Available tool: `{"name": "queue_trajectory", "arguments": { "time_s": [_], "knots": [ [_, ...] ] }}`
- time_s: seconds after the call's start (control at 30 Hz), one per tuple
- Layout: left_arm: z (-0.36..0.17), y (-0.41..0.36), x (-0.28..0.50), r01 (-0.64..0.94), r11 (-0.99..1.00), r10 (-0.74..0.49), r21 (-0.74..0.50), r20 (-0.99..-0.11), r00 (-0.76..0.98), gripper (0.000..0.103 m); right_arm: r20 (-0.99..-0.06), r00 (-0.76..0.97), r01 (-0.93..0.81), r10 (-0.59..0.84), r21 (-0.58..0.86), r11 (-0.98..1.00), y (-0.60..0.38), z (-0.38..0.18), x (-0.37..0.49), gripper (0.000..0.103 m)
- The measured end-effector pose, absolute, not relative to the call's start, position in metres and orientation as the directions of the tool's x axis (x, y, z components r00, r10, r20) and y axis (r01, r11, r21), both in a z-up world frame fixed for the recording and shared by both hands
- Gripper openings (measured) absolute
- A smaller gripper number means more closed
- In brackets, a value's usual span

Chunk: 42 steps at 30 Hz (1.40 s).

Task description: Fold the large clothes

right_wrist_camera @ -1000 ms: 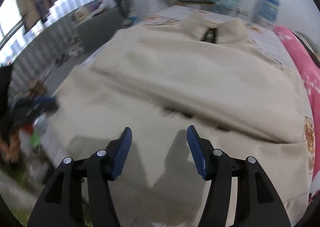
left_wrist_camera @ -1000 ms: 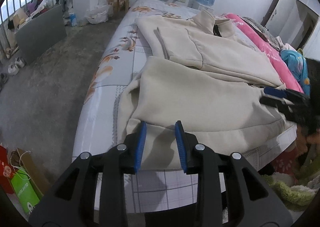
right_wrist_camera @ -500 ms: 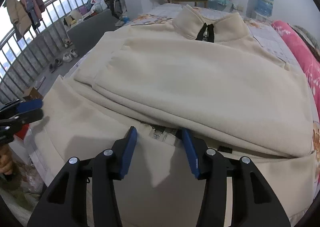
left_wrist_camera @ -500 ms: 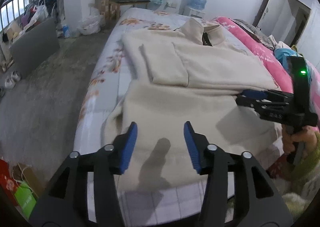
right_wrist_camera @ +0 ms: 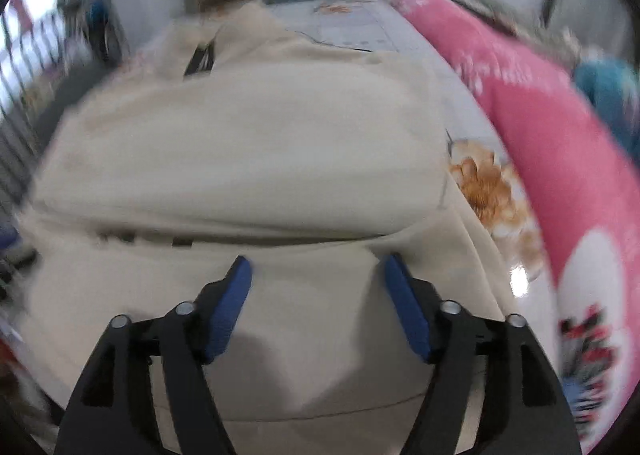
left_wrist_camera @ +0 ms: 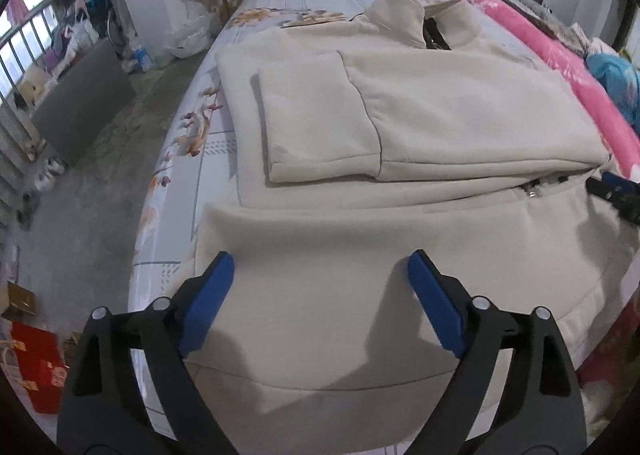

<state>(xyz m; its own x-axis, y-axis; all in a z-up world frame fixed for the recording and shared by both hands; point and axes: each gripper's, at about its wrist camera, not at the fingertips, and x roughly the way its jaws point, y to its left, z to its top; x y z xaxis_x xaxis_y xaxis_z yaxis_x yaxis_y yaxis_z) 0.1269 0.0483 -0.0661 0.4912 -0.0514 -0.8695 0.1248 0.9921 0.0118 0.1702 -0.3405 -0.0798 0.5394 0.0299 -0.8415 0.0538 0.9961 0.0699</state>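
Cream fleece jacket (left_wrist_camera: 400, 127), spread flat on the flower-print bed sheet (left_wrist_camera: 200, 143), with its stand-up collar (left_wrist_camera: 404, 11) at the far end and its hem (left_wrist_camera: 328, 383) at the near edge of the bed, just under your two grippers. Take the hem as your landmark throughout.

Left of the hem: your left gripper (left_wrist_camera: 320, 275) hangs above the hem's left part, near the jacket's left side edge. Its blue pads (left_wrist_camera: 208, 295) have just been opening and now stand wide apart, with only flat cloth below them and nothing pinched between.

Beyond the hem, centre: both sleeves lie folded across the chest, the left one (left_wrist_camera: 316, 123) ending in a straight cuff line parallel to the hem. The zipper pull (left_wrist_camera: 531, 194) shows below that line.

Right of the hem: your right gripper (right_wrist_camera: 316, 275) hangs over the hem's right part, close to the pink quilt (right_wrist_camera: 560, 159). Its jaws have also just been opening and stand apart, empty; this view is blurred, so whether the tips touch the cloth cannot be told.

Key relation: the jacket's long axis runs straight away from you, hem to collar, and the hem crosses both grippers' line of aim. Each hand is nearest its own hem corner, so the likely next move is for you to pinch both corners and carry the hem toward the collar.
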Motion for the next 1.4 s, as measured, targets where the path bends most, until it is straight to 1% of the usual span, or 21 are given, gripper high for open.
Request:
{"name": "queue_trajectory", "arguments": {
  "time_s": [0.13, 0.23, 0.3, 0.37, 0.5, 0.57, 0.63, 0.67, 0.7, 0.97, 1.1, 1.23, 1.3, 1.4],
  "knots": [
    [-0.067, 0.051, 0.129, 0.095, 0.996, -0.048, -0.003, -0.874, 0.483, 0.094, -0.837, 0.545, 0.076, 0.037, 0.093, 0.993, -0.35, -0.072, 0.172, 0.068],
    [-0.067, 0.049, 0.129, 0.094, 0.996, -0.036, 0.011, -0.874, 0.485, 0.095, -0.826, 0.563, 0.106, 0.026, 0.104, 0.989, -0.355, -0.062, 0.167, 0.069],
    [-0.067, 0.049, 0.129, 0.095, 0.995, -0.036, 0.012, -0.876, 0.481, 0.095, -0.818, 0.572, 0.096, 0.059, 0.139, 0.986, -0.354, -0.057, 0.162, 0.071],
    [-0.067, 0.047, 0.13, 0.11, 0.994, -0.033, 0.021, -0.885, 0.465, 0.095, -0.815, 0.572, 0.068, 0.093, 0.16, 0.985, -0.351, -0.055, 0.159, 0.079],
    [-0.067, 0.048, 0.134, 0.117, 0.993, -0.039, 0.015, -0.897, 0.44, 0.096, -0.829, 0.55, -0.026, 0.106, 0.109, 0.994, -0.325, -0.06, 0.158, 0.086],
    [-0.067, 0.048, 0.133, 0.116, 0.993, -0.034, 0.019, -0.897, 0.441, 0.096, -0.84, 0.538, -0.043, 0.076, 0.062, 0.997, -0.316, -0.07, 0.16, 0.09],
    [-0.067, 0.047, 0.133, 0.115, 0.993, -0.034, 0.019, -0.897, 0.441, 0.096, -0.86, 0.509, -0.039, 0.042, 0.025, 0.999, -0.313, -0.08, 0.162, 0.091],
    [-0.067, 0.047, 0.133, 0.115, 0.993, -0.035, 0.017, -0.898, 0.439, 0.096, -0.865, 0.501, -0.034, 0.02, 0.003, 0.999, -0.311, -0.085, 0.163, 0.095],
    [-0.067, 0.047, 0.134, 0.115, 0.993, -0.034, 0.018, -0.899, 0.437, 0.096, -0.858, 0.513, -0.029, 0.006, -0.01, 1.0, -0.311, -0.085, 0.162, 0.097],
    [-0.066, 0.045, 0.136, 0.095, 0.995, -0.011, 0.031, -0.909, 0.416, 0.096, -0.864, 0.503, -0.007, 0.014, 0.013, 1.0, -0.313, -0.087, 0.163, 0.097],
    [-0.066, 0.047, 0.138, 0.099, 0.995, -0.021, 0.022, -0.913, 0.408, 0.096, -0.859, 0.511, 0.009, 0.005, 0.011, 1.0, -0.313, -0.087, 0.163, 0.097],
    [-0.064, 0.044, 0.141, 0.097, 0.995, -0.005, 0.035, -0.924, 0.382, 0.096, -0.848, 0.53, 0.005, 0.007, 0.012, 1.0, -0.314, -0.088, 0.16, 0.097],
    [-0.061, 0.044, 0.143, 0.094, 0.995, 0.006, 0.044, -0.93, 0.367, 0.096, -0.846, 0.533, 0.003, 0.009, 0.012, 1.0, -0.314, -0.088, 0.16, 0.097],
    [-0.039, 0.042, 0.14, 0.09, 0.995, -0.001, 0.04, -0.907, 0.421, 0.096, -0.841, 0.541, 0.001, 0.012, 0.014, 1.0, -0.314, -0.089, 0.159, 0.097]
  ]
}}
